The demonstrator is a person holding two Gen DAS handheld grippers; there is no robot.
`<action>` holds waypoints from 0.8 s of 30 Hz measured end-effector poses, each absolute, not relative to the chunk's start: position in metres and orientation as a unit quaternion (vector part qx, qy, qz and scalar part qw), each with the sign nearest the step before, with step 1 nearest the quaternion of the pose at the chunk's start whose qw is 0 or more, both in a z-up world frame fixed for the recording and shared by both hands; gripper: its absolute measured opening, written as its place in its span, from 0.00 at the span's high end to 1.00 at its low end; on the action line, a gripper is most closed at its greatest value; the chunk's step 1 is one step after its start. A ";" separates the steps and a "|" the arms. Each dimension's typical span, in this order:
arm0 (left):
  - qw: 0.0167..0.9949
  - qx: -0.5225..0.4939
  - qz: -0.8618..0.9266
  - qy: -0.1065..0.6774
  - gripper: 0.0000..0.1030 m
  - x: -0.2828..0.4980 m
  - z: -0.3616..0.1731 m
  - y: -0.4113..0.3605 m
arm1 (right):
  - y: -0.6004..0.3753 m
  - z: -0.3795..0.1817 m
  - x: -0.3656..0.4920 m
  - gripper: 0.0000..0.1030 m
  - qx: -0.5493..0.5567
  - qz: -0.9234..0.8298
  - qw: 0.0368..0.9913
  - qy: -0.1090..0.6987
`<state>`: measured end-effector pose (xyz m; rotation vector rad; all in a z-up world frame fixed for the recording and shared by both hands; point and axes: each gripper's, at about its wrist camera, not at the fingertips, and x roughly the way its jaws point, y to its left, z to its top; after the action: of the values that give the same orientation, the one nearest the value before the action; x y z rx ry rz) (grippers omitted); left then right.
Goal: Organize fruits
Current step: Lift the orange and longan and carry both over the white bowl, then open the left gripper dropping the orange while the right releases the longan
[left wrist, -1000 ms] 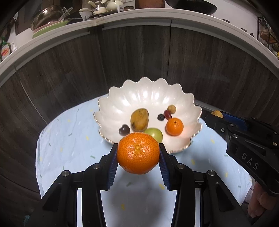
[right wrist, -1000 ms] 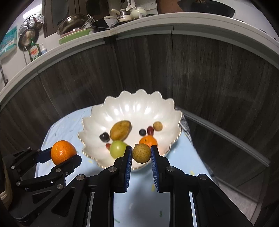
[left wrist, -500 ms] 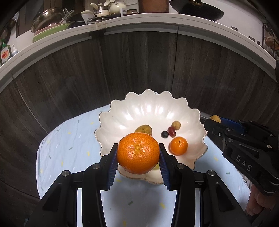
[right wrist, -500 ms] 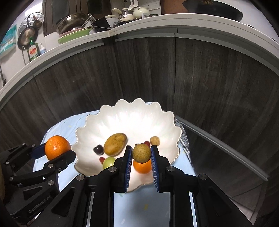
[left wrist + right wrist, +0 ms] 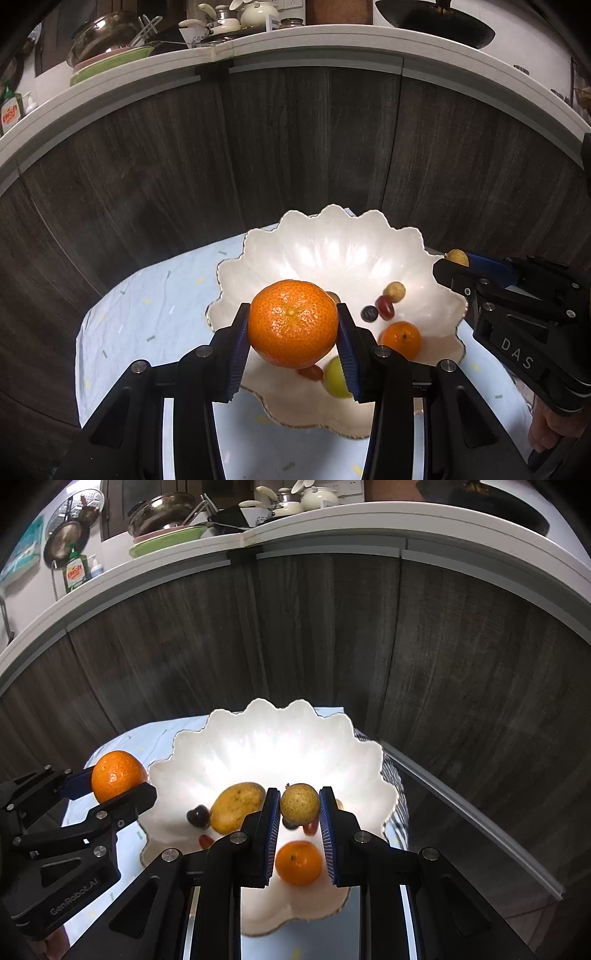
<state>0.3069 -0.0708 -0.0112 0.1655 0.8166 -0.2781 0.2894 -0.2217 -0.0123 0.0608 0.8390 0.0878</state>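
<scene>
You can read "DAS" in pale letters on the black plastic body of the right gripper (image 5: pixel 458 266). "GenRobot.AI" runs along the black plastic body of the left gripper (image 5: pixel 119 786). The green dish-soap bottle (image 5: pixel 75 571) label stays illegible.

The left gripper (image 5: pixel 293 325) clamps a large orange (image 5: pixel 293 324) between its blue-padded jaws, above the near part of a white scalloped bowl (image 5: pixel 332 251). In the bowl lie a smaller orange (image 5: pixel 401 340), a green fruit (image 5: pixel 335 377), a dark berry (image 5: pixel 369 314), a red fruit (image 5: pixel 385 307) and a small tan fruit (image 5: pixel 394 291). At the right edge the right gripper (image 5: pixel 452 260) grips a small yellowish fruit (image 5: pixel 457 257). A pale blue cloth (image 5: pixel 147 314) lies under the bowl.
</scene>
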 end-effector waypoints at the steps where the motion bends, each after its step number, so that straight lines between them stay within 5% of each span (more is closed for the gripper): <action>1: 0.905 0.081 -0.134 0.395 0.58 0.310 -0.012 -0.072 | -0.222 -0.013 0.292 0.78 0.029 0.043 0.911 0.408; 24: 0.909 0.082 -0.131 0.387 0.58 0.377 -0.033 -0.081 | -0.241 -0.038 0.355 0.78 0.016 0.031 0.909 0.416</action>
<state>0.3774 -0.0811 -0.0326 0.1691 0.7981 -0.2695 0.3547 -0.2409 -0.0378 0.0339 0.8584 0.0646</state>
